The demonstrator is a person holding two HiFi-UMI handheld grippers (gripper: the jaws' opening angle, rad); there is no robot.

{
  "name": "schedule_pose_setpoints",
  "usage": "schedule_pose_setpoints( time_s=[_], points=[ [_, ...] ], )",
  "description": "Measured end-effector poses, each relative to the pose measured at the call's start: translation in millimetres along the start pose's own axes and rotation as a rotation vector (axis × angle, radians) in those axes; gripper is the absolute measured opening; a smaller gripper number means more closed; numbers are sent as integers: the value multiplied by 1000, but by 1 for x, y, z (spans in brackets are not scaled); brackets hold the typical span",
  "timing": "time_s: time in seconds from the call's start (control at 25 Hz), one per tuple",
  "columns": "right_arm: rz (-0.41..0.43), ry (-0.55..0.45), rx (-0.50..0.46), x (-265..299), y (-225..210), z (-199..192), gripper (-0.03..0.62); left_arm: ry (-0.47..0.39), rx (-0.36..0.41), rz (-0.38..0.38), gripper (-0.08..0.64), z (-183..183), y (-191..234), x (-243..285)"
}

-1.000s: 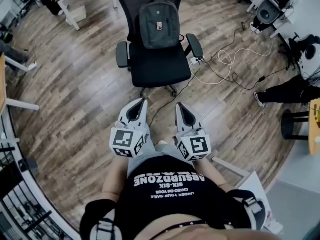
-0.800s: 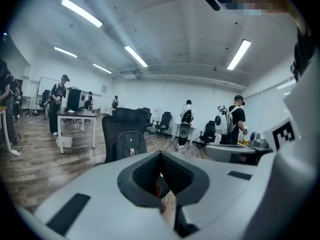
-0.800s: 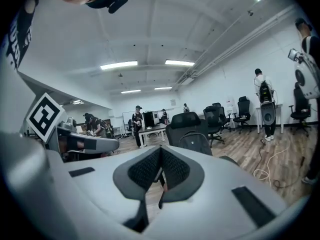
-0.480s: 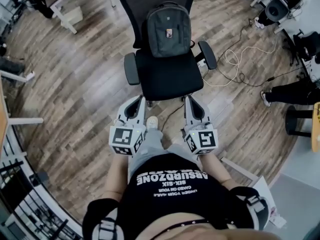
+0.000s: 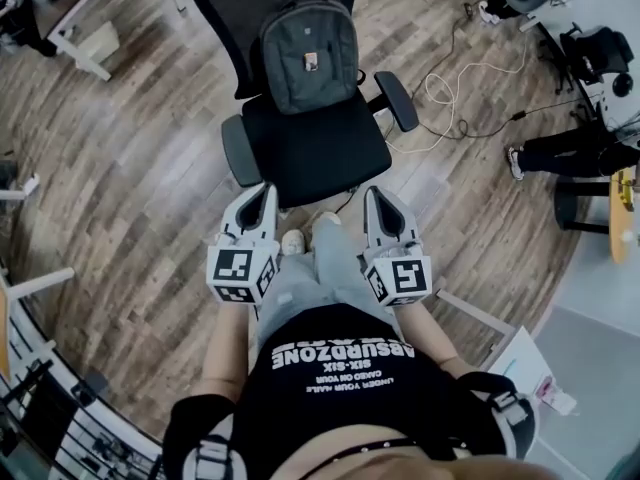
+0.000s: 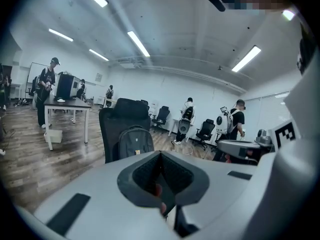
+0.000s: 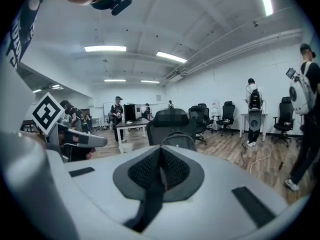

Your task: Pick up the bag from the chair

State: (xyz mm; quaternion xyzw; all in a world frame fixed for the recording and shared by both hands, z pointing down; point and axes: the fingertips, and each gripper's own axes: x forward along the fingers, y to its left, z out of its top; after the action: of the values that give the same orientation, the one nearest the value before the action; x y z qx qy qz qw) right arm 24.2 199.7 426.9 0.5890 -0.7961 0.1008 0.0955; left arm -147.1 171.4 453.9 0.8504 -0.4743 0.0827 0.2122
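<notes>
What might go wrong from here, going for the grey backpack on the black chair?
Both the left gripper and right gripper are shut and empty; reaching the dark grey backpack like that would likely only shove it.
The backpack leans upright against the back of the black office chair; a nudge may topple it or turn the chair.
White cables lie on the floor beside it: a trip hazard.

Open office; swivel chairs (image 6: pixel 206 130); desks (image 6: pixel 65 102); strip lights (image 6: pixel 140 43); wood floor (image 5: pixel 130 168)

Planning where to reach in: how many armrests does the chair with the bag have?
2: one armrest left of the seat in the head view, the other armrest right of it. None hidden.
</notes>
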Motion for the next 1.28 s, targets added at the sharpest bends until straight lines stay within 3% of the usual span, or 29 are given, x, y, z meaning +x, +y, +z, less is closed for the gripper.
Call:
schedule_pose_setpoints(
  time_s=[0.2,0.44,0.64,1.08,1.28],
  points=[
    [-36,-4,-17,34,-34,13,14,9,4,-4,15,10,8,41],
    [18,-45,-34,91,-65,50,14,-42,3,43,15,57,20,87],
    [46,-74,-19,137,-102,69,15,-20,41,91,15,79,22,141],
    [131,-40,13,224,-159,57,14,21,45,206,15,95,30,210],
    [120,-9,4,237,-182,43,15,9,80,195,15,105,20,224]
  ],
)
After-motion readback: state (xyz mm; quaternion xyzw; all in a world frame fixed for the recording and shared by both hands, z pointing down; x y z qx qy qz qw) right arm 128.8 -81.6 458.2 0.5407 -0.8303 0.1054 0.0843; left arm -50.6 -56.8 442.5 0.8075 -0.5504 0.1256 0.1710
